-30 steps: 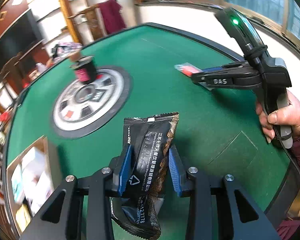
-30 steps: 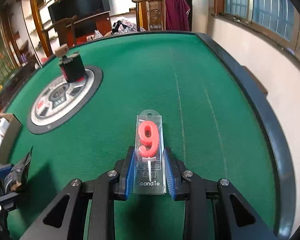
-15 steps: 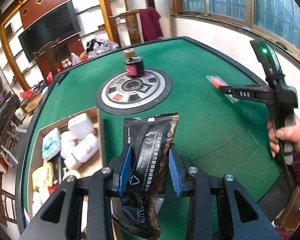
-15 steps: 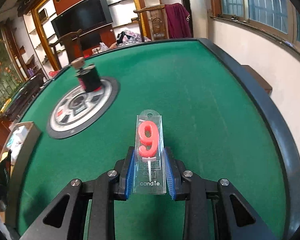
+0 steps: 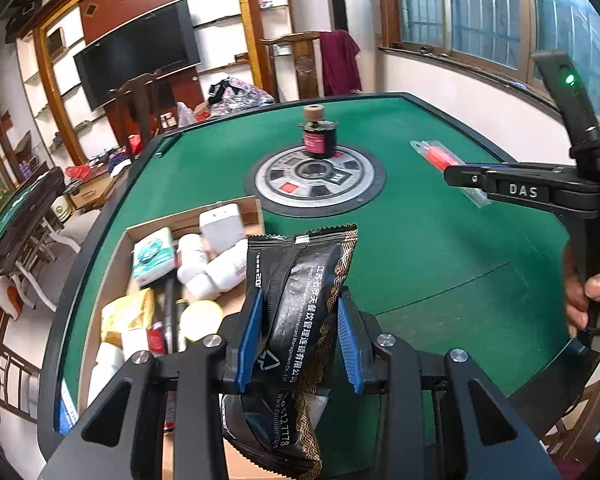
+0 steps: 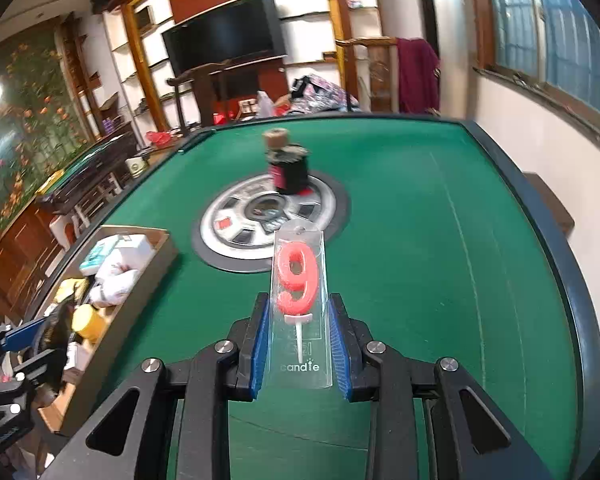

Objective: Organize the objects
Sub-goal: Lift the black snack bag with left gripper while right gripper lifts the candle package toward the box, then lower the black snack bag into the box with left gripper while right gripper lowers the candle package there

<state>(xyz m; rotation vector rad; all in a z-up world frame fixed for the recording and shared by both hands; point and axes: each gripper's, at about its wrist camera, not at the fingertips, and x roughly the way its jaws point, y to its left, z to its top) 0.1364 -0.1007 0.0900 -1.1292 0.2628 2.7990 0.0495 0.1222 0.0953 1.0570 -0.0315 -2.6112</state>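
Left claw grips black packet; right claw grips 9 candle

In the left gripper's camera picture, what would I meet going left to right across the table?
Cardboard box of small items → black snack packet → dark jar → packaged candle → right gripper.

In the left wrist view, the counter fills the middle of the frame. A round inlaid disc sits on it at upper centre, with a small jar standing on the disc's far edge. A cardboard box lies at the lower left, near the counter's left rim, holding packets and bottles. The snack packet stands at bottom centre between the jaws of the left gripper, just right of the box. At right, the right gripper reaches in with the candle pack.
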